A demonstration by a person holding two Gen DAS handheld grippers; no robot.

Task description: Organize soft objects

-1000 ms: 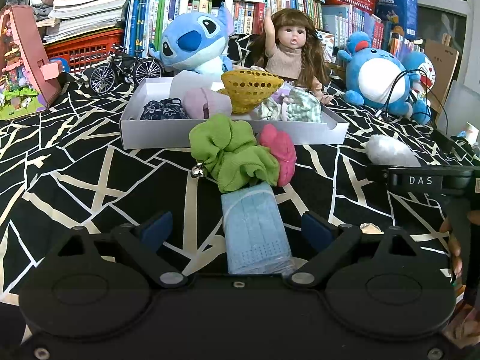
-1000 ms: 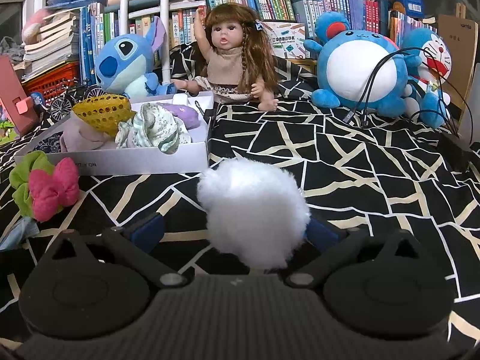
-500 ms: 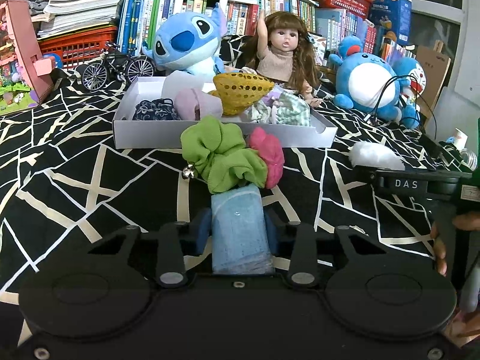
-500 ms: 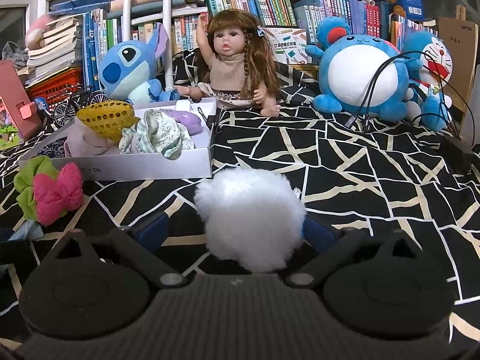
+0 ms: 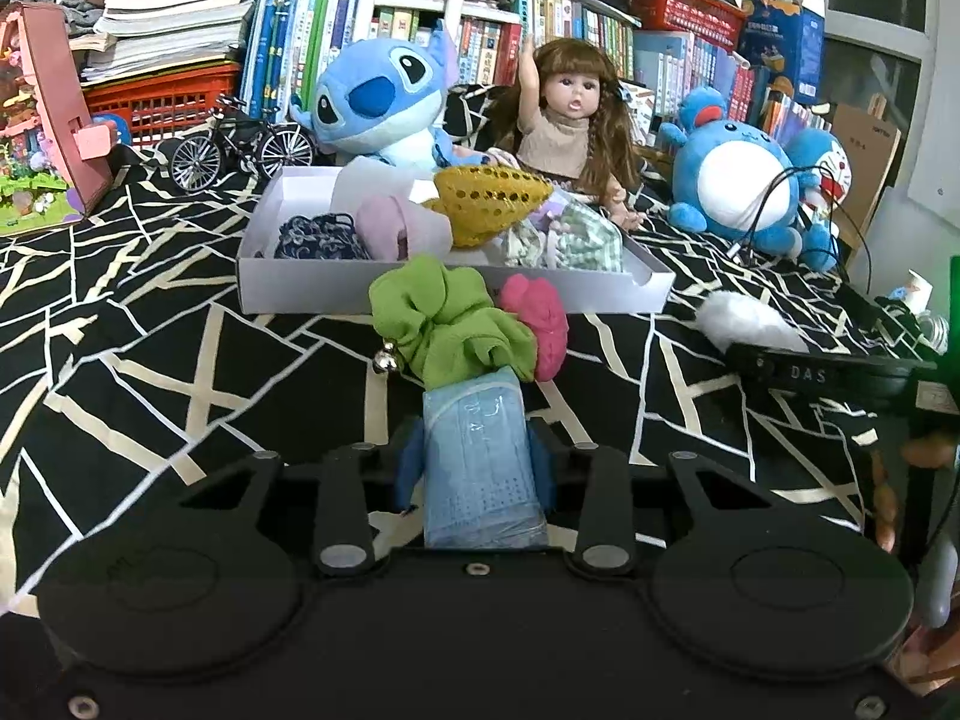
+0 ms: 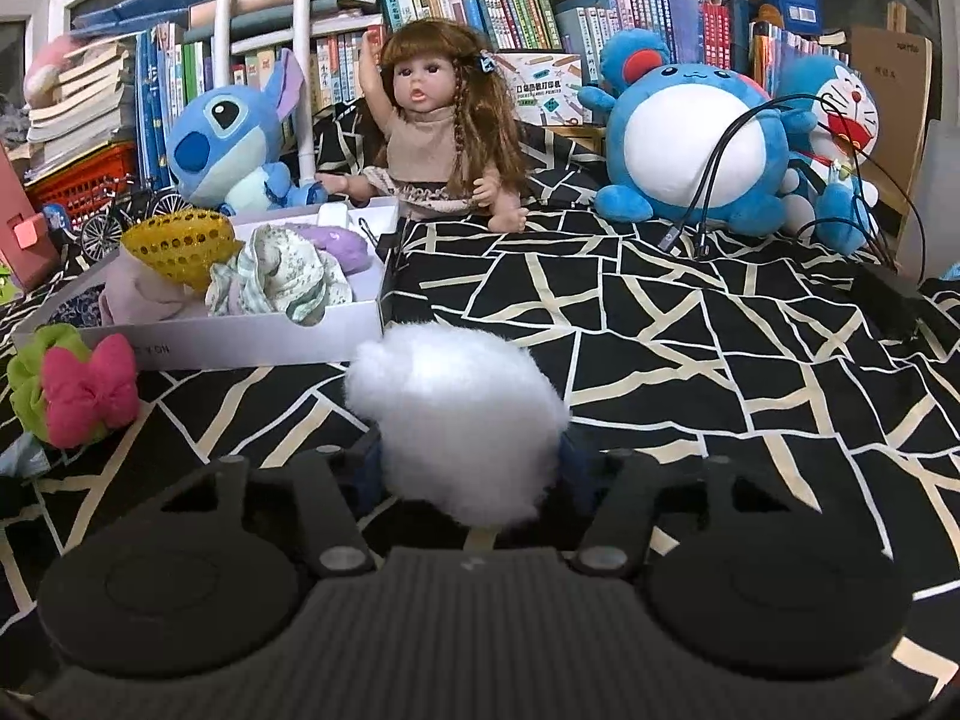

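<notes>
**Both tongs on soft items before the white box**

While the left gripper (image 5: 474, 468) is clamped on the folded blue face mask (image 5: 480, 462), the right gripper (image 6: 471, 462) is closing, blue pads against the white fluff ball (image 6: 459, 420). Green scrunchie (image 5: 447, 324) and pink bow (image 5: 537, 330) touch the mask's far end. White box (image 5: 336, 288) just beyond, near the patterned cloth's far edge. "DAS" reads on the right gripper's housing (image 5: 810, 373). Box lettering illegible.

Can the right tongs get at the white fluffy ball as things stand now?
Probably yes. The white fluffy ball already sits between the right tongs, whose jaws are closing on it. Nothing lies in between, and the white box stands apart.
</notes>
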